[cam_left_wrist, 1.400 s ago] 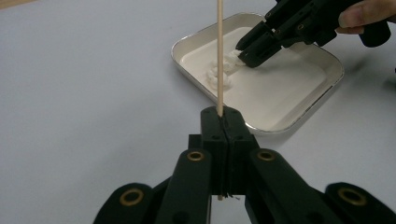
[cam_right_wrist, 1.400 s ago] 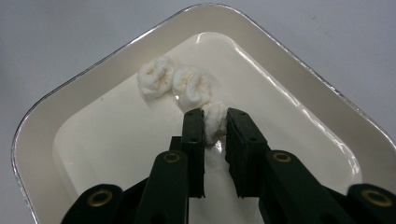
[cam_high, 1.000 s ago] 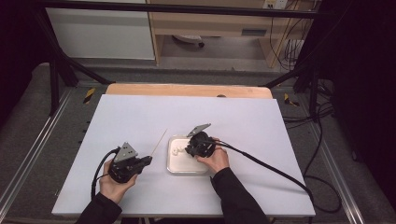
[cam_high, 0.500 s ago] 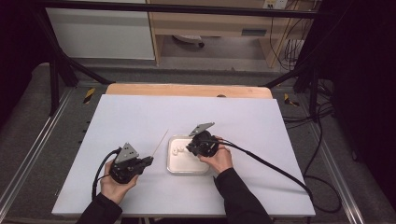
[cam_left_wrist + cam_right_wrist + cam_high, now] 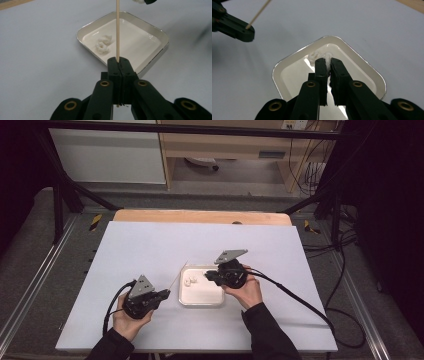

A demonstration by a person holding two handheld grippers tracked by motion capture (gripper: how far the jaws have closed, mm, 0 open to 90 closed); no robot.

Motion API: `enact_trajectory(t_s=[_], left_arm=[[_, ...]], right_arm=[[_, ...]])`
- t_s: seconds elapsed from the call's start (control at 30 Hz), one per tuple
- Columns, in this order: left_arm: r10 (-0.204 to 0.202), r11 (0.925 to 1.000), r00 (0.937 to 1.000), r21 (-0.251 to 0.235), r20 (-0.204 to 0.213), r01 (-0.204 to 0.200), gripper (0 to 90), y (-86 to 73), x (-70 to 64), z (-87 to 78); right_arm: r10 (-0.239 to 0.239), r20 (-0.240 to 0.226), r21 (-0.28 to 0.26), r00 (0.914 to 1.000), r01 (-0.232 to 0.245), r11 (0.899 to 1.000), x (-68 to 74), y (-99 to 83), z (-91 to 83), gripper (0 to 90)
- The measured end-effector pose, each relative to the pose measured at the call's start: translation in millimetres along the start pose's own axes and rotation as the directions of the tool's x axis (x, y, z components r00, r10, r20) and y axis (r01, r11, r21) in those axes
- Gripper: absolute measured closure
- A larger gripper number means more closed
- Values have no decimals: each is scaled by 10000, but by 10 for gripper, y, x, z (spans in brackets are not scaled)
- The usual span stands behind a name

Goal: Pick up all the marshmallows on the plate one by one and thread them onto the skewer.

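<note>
- A person sits at a white surface (image 5: 150, 250), holding a pair of black tongs in each hand.
- Near the middle of the surface lies a shallow white tray (image 5: 200, 296) with rounded corners and a shiny rim.
- In the high view, two small white puffy pieces (image 5: 190, 281), possibly marshmallows, lie touching each other in the tray's far left corner.
- The left tongs (image 5: 118, 60) are pressed together on a thin wooden skewer (image 5: 117, 30), gripping it near its lower end.
- In the left gripper view the skewer rises straight up from the tongs, and its upper end runs out of the picture. No piece is seen on the stretch that shows.
- In the high view the left tongs rest just left of the tray, with the skewer slanting up and away along the tray's left side.
- The right tongs (image 5: 326, 60) are over the tray, almost pressed together, pinching a small white piece (image 5: 327, 58) at their tips.
- Another white piece (image 5: 314, 55) lies in the tray just beyond and to the left of the pinched one.
- Judged from this, the work is threading the white pieces onto the skewer, and it looks to be at an early stage.
- Done so far: the skewer is held ready and one piece is gripped.
- Left to do: lift that piece, bring it to the skewer and push it on, then handle whatever remains in the tray.
</note>
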State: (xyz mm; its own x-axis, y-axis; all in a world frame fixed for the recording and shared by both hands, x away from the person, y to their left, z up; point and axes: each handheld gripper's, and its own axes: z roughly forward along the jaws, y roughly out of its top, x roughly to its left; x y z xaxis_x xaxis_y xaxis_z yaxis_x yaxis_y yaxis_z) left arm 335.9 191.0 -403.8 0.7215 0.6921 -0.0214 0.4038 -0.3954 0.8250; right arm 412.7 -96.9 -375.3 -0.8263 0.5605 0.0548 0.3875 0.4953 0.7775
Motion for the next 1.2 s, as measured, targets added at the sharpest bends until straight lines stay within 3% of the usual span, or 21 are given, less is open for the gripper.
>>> enact_trajectory(t_s=[0.27, 0.5, 0.77, 1.2], left_arm=[[477, 9988, 9981, -152, 402, -472, 890, 71, -205, 87], [888, 9959, 9940, -240, 644, -875, 890, 101, -335, 130], [1202, 9926, 9898, -269, 765, -1184, 891, 102, -390, 153], [1517, 9883, 9852, -275, 800, -1499, 891, 99, -426, 162]], right_arm=[[109, -582, -1057, 9982, -170, 9942, 15, 25, -398, 846], [203, -981, -1524, 9950, -352, 9877, 8, 28, -600, 844], [389, -1495, -1978, 9880, -684, 9779, -16, 50, -677, 843], [426, -1793, -1764, 9829, -747, 9815, -9, 43, -627, 842]])
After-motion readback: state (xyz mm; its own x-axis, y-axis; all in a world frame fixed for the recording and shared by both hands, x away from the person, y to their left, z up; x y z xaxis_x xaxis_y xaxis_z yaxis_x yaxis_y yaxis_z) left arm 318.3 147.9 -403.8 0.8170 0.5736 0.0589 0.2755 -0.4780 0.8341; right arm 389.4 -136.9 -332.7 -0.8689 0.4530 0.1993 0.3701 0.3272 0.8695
